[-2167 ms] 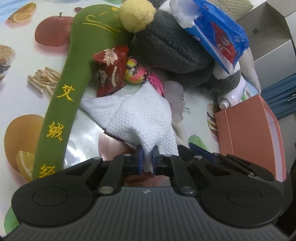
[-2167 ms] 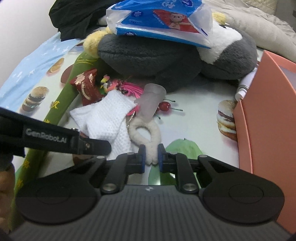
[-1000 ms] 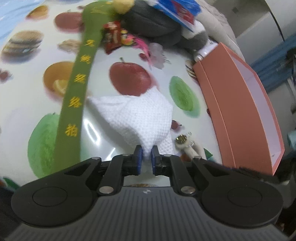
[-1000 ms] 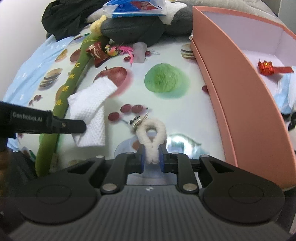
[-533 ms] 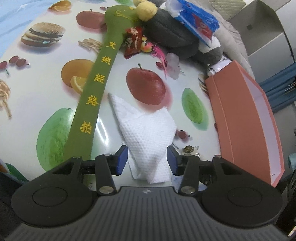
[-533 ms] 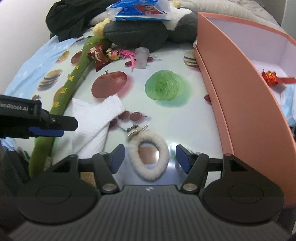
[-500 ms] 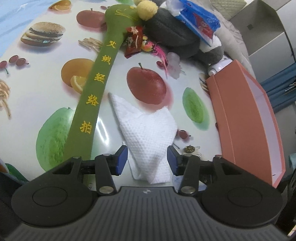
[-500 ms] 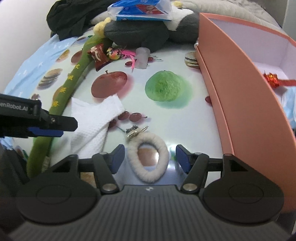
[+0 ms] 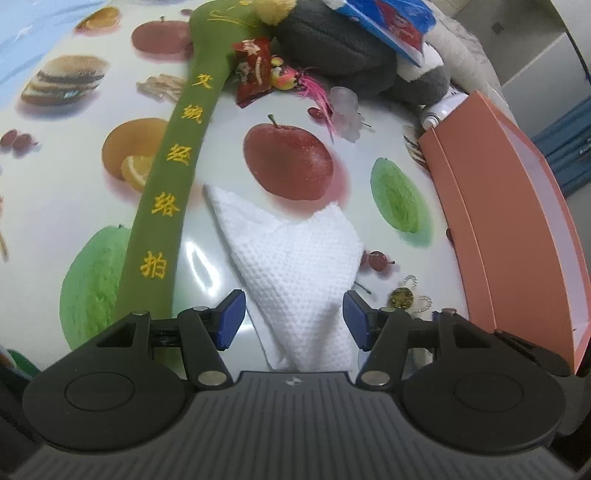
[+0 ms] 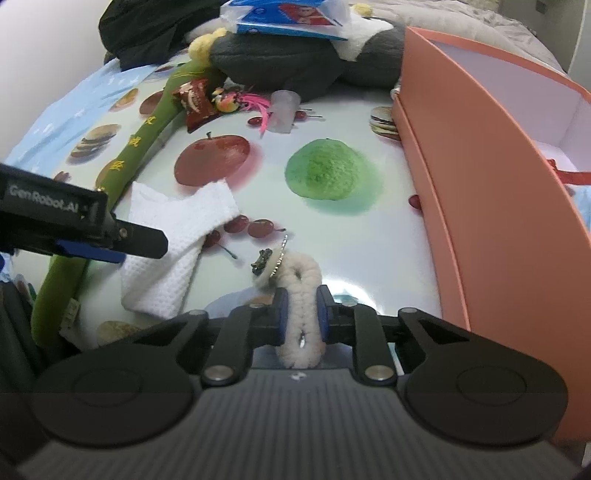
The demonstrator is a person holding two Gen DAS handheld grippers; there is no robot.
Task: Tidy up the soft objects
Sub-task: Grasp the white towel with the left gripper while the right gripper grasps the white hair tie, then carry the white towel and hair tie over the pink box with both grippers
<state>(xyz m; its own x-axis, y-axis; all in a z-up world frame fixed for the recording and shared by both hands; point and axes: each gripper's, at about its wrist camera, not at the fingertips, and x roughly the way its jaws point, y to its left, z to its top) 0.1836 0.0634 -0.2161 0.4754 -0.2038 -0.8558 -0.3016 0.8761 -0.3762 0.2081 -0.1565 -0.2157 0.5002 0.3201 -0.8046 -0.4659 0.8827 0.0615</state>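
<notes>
A white waffle cloth lies crumpled on the fruit-print tablecloth. My left gripper straddles its near end, jaws opening, the pads clear of the fabric. A fluffy white hair ring with a small metal charm lies to the right of the cloth. My right gripper is closing on this ring, and its blue pads squeeze the ring's near end flat. A long green padded stick with yellow lettering lies left of the cloth.
An open orange box stands along the right side. At the far end sit a grey plush toy, a blue tissue pack, a red candy wrapper, a pink feather toy and a frosted cup.
The left jaws let go of the white cloth and spread wider, leaving it on the table. The right jaws opened off the fluffy ring, then closed on it again.
</notes>
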